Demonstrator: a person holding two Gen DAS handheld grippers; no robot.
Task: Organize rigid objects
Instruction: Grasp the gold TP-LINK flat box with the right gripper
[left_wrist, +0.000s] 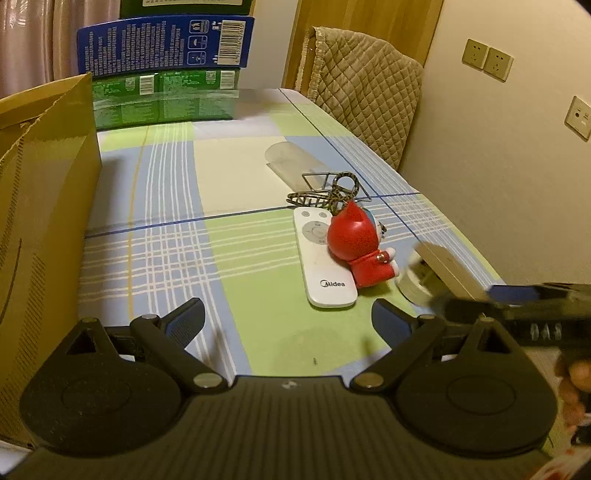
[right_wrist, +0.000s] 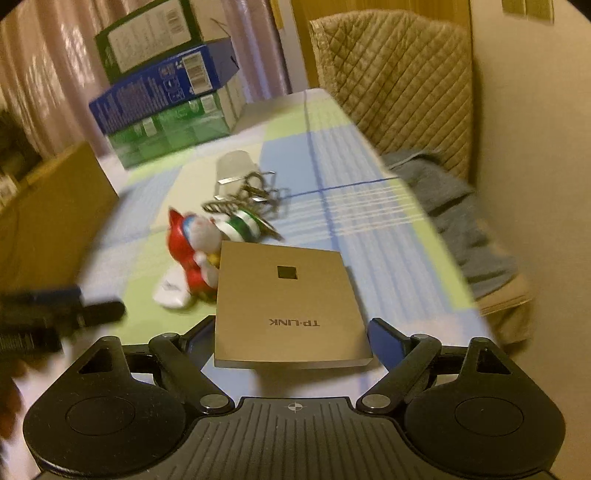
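Observation:
A flat beige TP-LINK box (right_wrist: 291, 299) sits between the fingers of my right gripper (right_wrist: 291, 325), which is shut on its two sides. The box stays sharp while the table behind it is blurred. In the left wrist view the same box (left_wrist: 443, 264) shows blurred at the right, with the right gripper (left_wrist: 517, 306) behind it. My left gripper (left_wrist: 288, 310) hangs open over the checked tablecloth (left_wrist: 184, 240) with nothing between its fingers. Ahead of it lie a white Midea remote (left_wrist: 325, 266), a red figurine (left_wrist: 354, 243) and a tangle of metal wire pieces (left_wrist: 325, 192).
A tall cardboard box (left_wrist: 44, 184) stands along the left edge. Blue and green cartons (left_wrist: 166, 74) are stacked at the far end. A chair with a quilted cover (left_wrist: 365, 92) and a grey cloth (right_wrist: 454, 214) stands at the right. A translucent piece (left_wrist: 291, 158) and a green-and-white roll (right_wrist: 240, 223) lie nearby.

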